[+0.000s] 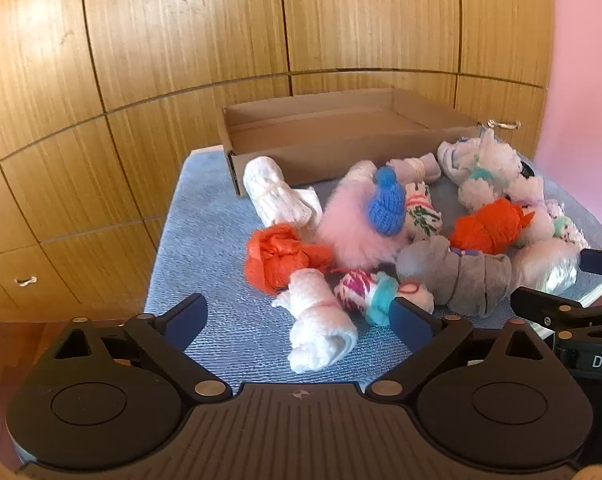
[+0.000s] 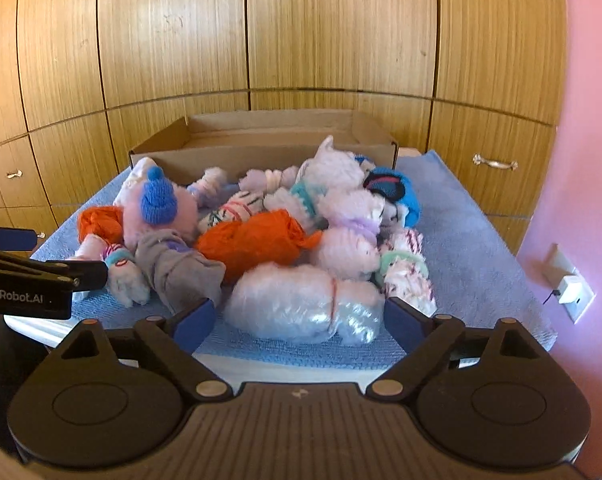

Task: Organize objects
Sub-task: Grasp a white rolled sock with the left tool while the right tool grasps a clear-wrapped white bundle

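Two wide-open, empty grippers, left gripper (image 1: 297, 316) and right gripper (image 2: 299, 316), over apparently rolled socks (image 2: 257, 240).

Both my wrist cameras look forward and downward over my fingers, close to the sock pile (image 1: 401, 236) on the counter (image 2: 461, 220). My left view sits further left; both share pile, box (image 1: 341, 136), cabinets.
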